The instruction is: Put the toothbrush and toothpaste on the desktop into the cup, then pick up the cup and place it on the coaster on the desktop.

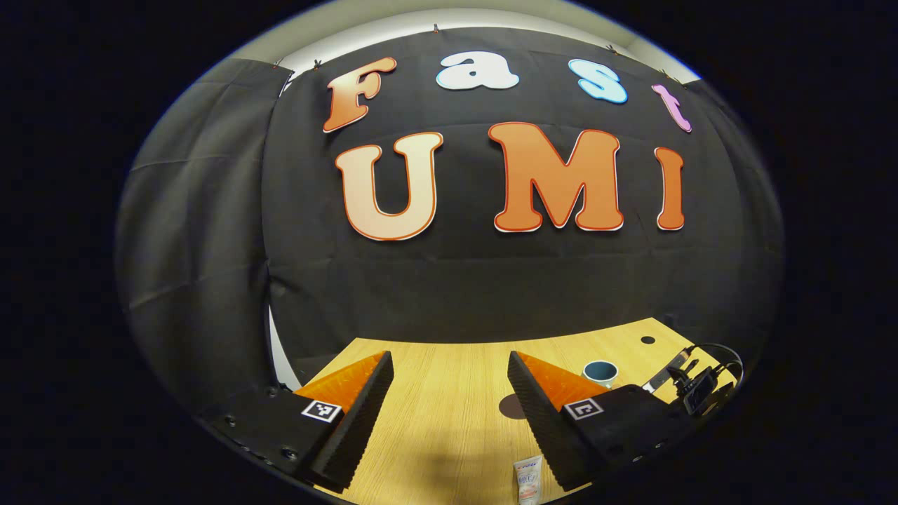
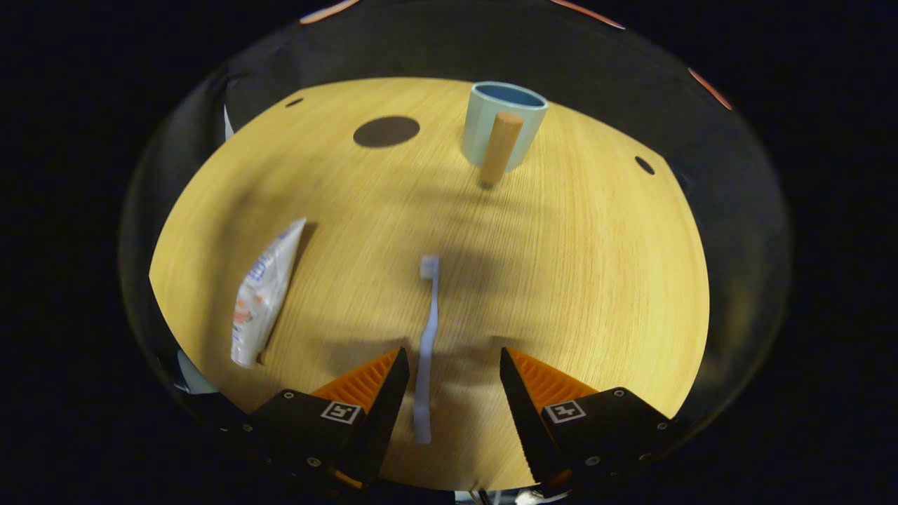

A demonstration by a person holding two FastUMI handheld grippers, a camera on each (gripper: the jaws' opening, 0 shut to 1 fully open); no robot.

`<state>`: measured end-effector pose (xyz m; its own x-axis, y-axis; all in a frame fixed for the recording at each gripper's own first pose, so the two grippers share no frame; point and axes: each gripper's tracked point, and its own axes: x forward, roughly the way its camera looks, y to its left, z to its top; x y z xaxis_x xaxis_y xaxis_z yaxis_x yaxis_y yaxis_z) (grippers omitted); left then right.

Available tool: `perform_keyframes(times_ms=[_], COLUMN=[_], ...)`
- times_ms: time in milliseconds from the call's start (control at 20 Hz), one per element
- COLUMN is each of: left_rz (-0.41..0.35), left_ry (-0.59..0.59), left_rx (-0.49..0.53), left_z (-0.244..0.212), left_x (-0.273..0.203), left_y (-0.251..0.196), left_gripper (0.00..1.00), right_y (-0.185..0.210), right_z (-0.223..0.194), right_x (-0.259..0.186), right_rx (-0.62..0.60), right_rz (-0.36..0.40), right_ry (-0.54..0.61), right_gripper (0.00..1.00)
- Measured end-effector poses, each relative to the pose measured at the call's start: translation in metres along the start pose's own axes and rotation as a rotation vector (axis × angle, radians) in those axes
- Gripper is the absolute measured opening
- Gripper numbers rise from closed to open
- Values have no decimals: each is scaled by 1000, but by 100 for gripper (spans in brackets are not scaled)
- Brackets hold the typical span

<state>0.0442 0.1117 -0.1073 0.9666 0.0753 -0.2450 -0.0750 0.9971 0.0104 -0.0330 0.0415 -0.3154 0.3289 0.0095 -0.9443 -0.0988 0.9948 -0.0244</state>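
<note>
While the toothbrush (image 2: 426,344) is lying between my right claw's (image 2: 449,372) wide fingers
Its handle is running straight along my reach; I am judging the right claw nearer

The left gripper (image 1: 449,393) carries two wedge-shaped fingers (image 1: 358,414) with ribbed, saw-toothed inner faces, each seated in a dark, blocky mount. A small square black-and-white marker (image 1: 321,411) sits on top of each mount, and round screws (image 1: 290,453) dot the casing (a few along the lower edge). The right gripper (image 2: 449,393) is built the same way: ridged fingers (image 2: 379,414), a square marker (image 2: 341,412) on each mount, screws (image 2: 307,461) near the edges.
</note>
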Motion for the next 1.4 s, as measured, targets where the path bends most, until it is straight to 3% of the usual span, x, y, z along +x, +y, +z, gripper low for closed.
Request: perform_keyframes(times_ms=[150, 300, 450, 650, 750, 950, 1150, 1400], left_rz=[12, 19, 23, 9, -1, -38, -97, -223], left_ry=[18, 35, 60, 97, 114, 153, 222, 408], left_rx=[-2, -9, -16, -12, -2, -11, -17, -16], left_z=[-7, -13, -20, -30, -35, -48, -64, -107], left_x=[2, 2, 3, 7, 6, 10, 18, 20], left_y=[3, 6, 8, 3, 2, -12, -28, -70], left_gripper=[99, 99, 99, 99, 99, 99, 99, 99], right_y=[-2, 1, 10, 15, 17, 20, 11, 0], right_z=[2, 3, 0, 1, 1, 3, 9, 21], right_x=[1, 7, 9, 10, 10, 10, 4, -17], right_rx=[12, -13, 6, 51, 59, 78, 139, 193], right_rz=[12, 10, 31, 36, 37, 62, 63, 83], right_ry=[31, 65, 123, 156, 158, 137, 88, 12], right_gripper=[72, 72, 55, 23, 13, 6, 5, 5])
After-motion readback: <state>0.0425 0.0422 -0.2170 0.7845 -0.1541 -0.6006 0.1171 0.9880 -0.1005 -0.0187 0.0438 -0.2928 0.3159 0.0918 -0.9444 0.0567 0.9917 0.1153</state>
